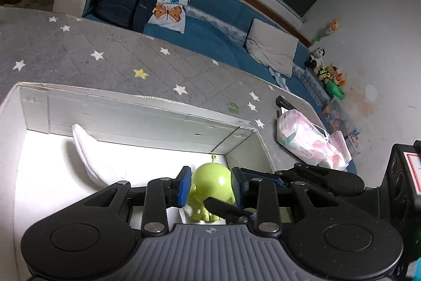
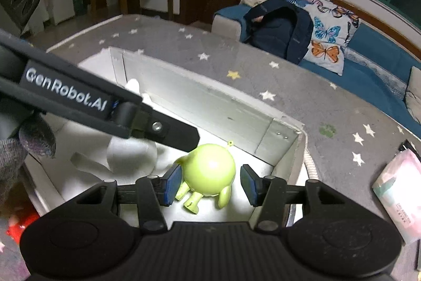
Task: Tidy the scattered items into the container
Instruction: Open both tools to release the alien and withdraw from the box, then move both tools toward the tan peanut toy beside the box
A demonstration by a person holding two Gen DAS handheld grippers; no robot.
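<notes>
green toy (image 2: pixel 210 170) in white box (image 2: pixel 200 102) — right claw (image 2: pixel 210 185) straddling it, pads apart

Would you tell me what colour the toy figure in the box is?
Lime green toy figure, clearest in the right wrist view.

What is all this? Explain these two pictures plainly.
No robot: a person holds a two-finger hand-held gripper in each hand, each with a camera looking along its fingers. One picture comes from the left hand-held gripper, the other from the right hand-held gripper. A white box on a grey star mat holds a white cloth and a green toy figure; a tissue pack lies nearby. The left pads seem to press the toy; the right ones stand open around it.
</notes>
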